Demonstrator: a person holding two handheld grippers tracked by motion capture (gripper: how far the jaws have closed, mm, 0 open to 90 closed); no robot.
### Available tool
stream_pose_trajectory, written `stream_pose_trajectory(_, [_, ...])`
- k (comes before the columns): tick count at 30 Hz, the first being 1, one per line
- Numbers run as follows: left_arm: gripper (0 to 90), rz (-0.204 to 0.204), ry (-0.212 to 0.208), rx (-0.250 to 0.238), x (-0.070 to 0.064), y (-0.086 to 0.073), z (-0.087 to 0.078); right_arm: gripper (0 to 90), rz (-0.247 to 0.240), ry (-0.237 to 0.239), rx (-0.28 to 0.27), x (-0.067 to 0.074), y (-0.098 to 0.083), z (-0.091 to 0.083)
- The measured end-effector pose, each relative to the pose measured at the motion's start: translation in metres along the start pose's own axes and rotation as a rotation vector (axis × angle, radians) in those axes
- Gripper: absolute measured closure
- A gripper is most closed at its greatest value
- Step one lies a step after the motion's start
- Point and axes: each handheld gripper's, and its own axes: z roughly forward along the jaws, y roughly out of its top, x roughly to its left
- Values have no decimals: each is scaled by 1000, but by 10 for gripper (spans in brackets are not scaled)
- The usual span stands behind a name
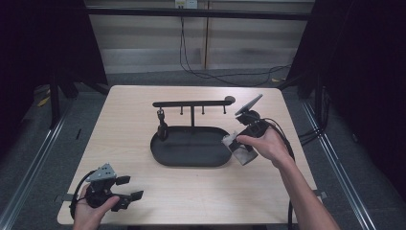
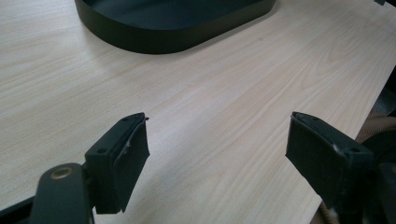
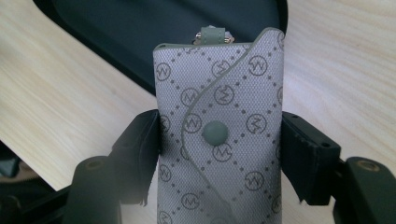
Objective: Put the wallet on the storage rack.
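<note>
My left gripper (image 1: 128, 189) rests low at the near left corner of the table (image 1: 124, 143), its jaws spread wide with nothing between them but pale wood grain; I judge it parked there, out of the way, so the other hand has the middle to itself; its pads (image 2: 133, 156) are flat, matte black and slightly worn at the edges.

Further right stands the black stand (image 1: 191, 132): an oval tray with a low smooth rim, a thin post rising from its back and a crossbar above carrying small pegs; one dark item (image 1: 162, 125) hangs from the leftmost peg down toward the tray, too small to identify.

At the tray's right end my right gripper (image 1: 236, 144) holds the key pouch (image 3: 219, 140), jaws closed on its two long sides; gripping across the width keeps the flap and its round grey snap facing me and the top loop free, which I judge suits hanging it on a peg; the pouch is a flat, woven grey fabric printed with circled monograms and dotted diamonds, edged in smooth green-grey trim.
</note>
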Motion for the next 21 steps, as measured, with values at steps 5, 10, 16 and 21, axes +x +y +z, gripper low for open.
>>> stream_pose_trajectory(5, [209, 1, 0, -2, -1, 0, 0, 339, 47, 15, -42, -2, 4, 0])
stream_pose_trajectory(10, [209, 2, 8, 0, 0, 0, -1, 339, 90, 33, -77, -4, 9, 2])
stream_pose_trajectory(16, [209, 0, 2, 5, 0, 0, 0, 339, 132, 64, -112, -10, 12, 8])
stream_pose_trajectory(21, [209, -1, 2, 7, 0, 0, 0, 339, 155, 63, -156, -13, 14, 15])
